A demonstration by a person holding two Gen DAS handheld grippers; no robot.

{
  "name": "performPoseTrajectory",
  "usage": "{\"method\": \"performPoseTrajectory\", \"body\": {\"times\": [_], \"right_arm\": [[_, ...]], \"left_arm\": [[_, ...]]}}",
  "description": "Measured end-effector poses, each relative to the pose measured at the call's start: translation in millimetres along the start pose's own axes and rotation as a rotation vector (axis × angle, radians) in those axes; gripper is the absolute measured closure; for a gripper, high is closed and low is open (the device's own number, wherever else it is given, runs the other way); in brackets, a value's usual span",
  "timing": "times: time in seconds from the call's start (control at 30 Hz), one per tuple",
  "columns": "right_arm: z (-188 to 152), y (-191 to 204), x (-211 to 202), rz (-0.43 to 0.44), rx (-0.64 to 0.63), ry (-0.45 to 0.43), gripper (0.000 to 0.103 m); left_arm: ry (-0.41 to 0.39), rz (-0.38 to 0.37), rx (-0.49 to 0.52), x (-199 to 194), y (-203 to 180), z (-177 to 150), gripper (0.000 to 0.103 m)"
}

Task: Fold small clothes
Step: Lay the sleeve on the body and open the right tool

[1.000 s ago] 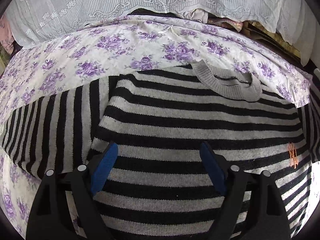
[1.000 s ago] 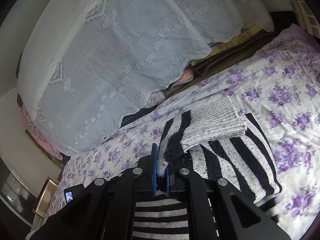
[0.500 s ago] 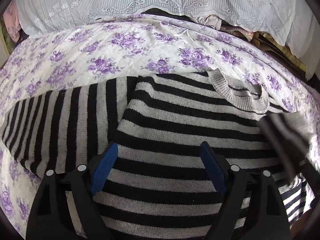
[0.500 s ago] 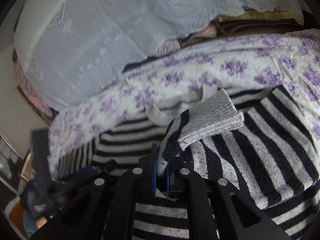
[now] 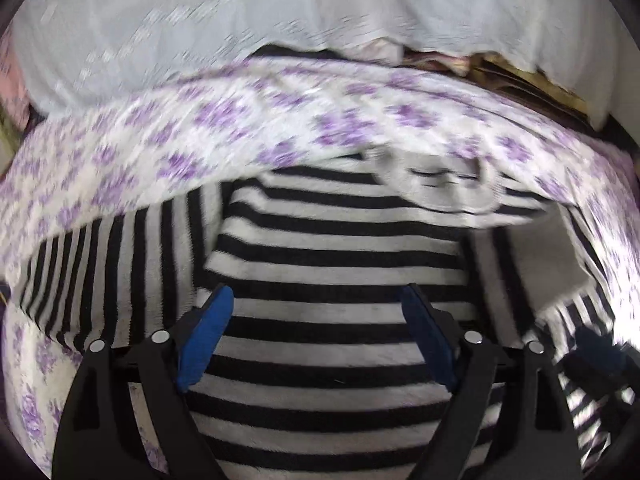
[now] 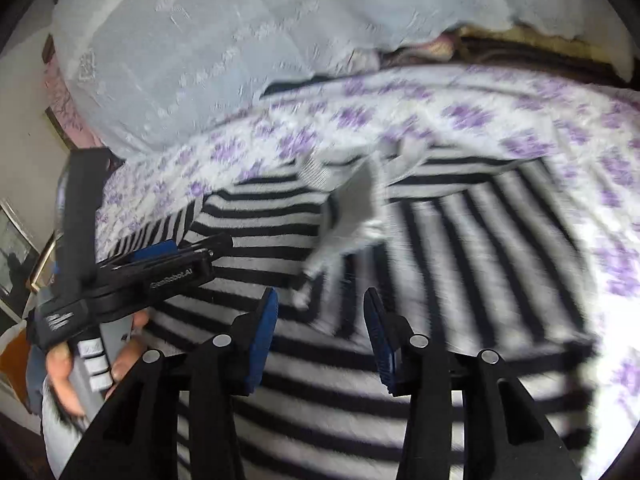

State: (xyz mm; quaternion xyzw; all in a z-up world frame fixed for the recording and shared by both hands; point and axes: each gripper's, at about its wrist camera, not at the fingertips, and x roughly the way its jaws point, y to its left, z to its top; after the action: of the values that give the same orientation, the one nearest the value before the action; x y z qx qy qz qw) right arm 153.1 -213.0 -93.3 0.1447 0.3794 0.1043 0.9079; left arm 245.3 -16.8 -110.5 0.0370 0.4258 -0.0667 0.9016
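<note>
Left wrist view looks down on a knitted sweater (image 5: 340, 280) in black and pale grey stripes, spread flat on a bedsheet (image 5: 240, 128) of white cloth printed with purple flowers. Its weave looks soft and slightly fuzzy, with a plain grey ribbed collar (image 5: 440, 184) at the far end. One sleeve (image 5: 100, 264) lies out to the left, its stripes running crosswise to those of the body; on the right the other sleeve (image 5: 532, 264), ending in a grey ribbed cuff, lies folded in across the body. Behind the bed hangs a thin, pale lace-patterned cover (image 5: 200, 20), blurred. The left gripper (image 5: 316, 332) hangs over the chest of the sweater with its blue-padded fingers spread wide and nothing between them. In the right wrist view the right gripper (image 6: 322, 340) has just been opening: its jaws stand partly apart over the striped knit, and the grey cuff (image 6: 352, 216) lies blurred ahead of the tips, free of the pads. At the left edge a hand (image 6: 80, 372) grips the handle of the other tool.
</note>
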Motion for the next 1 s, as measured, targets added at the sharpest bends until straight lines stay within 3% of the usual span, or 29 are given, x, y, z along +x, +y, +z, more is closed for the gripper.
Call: {"method": "performPoseTrajectory", "body": {"times": [0.17,0.3,0.43,0.5,0.53,0.57,0.63,0.73,0.83,0.9,0.93,1.0], "right_arm": [[-2.7,-61.4,-50.4,-0.028,0.135,-0.117,0.063],[3.7,-100.8,-65.5,-0.054,0.216,-0.153,0.063],[-0.3,-127.1,-64.6,-0.047,0.273,-0.163,0.062],[-0.9,-136.9,-60.9,-0.043,0.295,-0.150,0.064],[1.8,-140.2,-57.7,-0.044,0.301,-0.145,0.069],[4.1,-139.2,-55.1,-0.048,0.300,-0.147,0.080],[13.9,-132.0,-48.3,-0.047,0.270,-0.152,0.094],[25.7,-112.3,-34.0,-0.039,0.196,-0.147,0.095],[31.9,-103.6,-5.8,-0.077,0.156,-0.096,0.095],[29.4,-114.7,15.0,-0.174,0.167,-0.044,0.095],[24.6,-127.5,25.9,-0.217,0.186,-0.010,0.103],[14.3,-149.8,33.6,-0.139,0.243,-0.003,0.103]], "left_arm": [[-0.067,-0.055,0.168,-23.2,-50.7,-16.2,0.010],[-0.119,0.046,0.305,-27.5,-96.2,-20.9,0.008],[-0.117,0.129,0.285,-7.8,-111.7,-4.8,0.011],[-0.096,0.124,0.243,5.2,-107.4,4.1,0.047],[-0.072,0.105,0.227,9.6,-104.2,6.3,0.087],[-0.051,0.087,0.206,11.3,-100.3,8.0,0.096],[-0.049,0.032,0.139,11.3,-88.6,11.9,0.097],[-0.087,-0.047,0.105,2.3,-82.2,11.7,0.097],[-0.088,-0.031,0.110,5.6,-83.9,8.2,0.093],[-0.054,-0.006,0.088,16.2,-75.6,3.9,0.085],[-0.019,0.014,0.065,25.3,-66.5,-0.2,0.075],[0.030,0.024,0.007,37.6,-45.1,-6.6,0.054]]}}
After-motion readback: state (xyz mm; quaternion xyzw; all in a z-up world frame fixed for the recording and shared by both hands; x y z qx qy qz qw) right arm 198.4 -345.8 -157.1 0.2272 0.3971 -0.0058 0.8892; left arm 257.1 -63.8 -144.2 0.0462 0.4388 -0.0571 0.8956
